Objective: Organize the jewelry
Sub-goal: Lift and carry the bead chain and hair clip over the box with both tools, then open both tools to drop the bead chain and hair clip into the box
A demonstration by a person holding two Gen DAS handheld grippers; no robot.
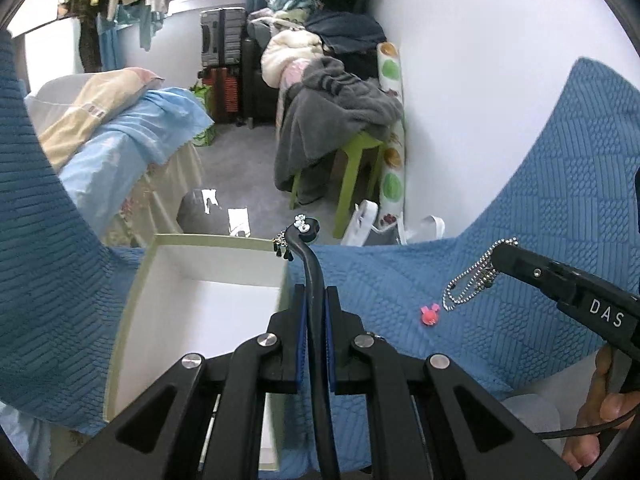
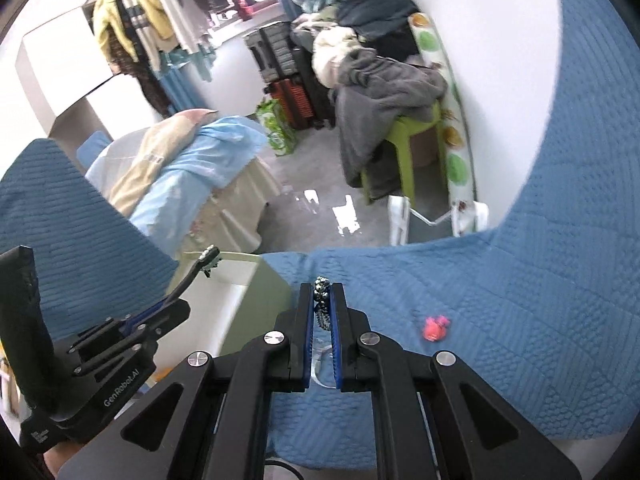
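Left gripper (image 1: 316, 300) pinches a black headband (image 1: 310, 264) at frame centre; right gripper (image 2: 323, 300) clamps a bead chain (image 2: 322, 296) (dangling) — pink charm (image 1: 429, 315) lower right.

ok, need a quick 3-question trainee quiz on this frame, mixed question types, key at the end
1. True or false: the left gripper is shut on a black headband whose decorated end reaches over the box's far rim.
2. What does the right gripper hold between its fingers?
A. the pink charm
B. a silver bead chain
C. nothing
3. Fill in: the pink charm lies loose on the ____ quilted cover, right of the box.

Key: 1 true; 2 B; 3 blue
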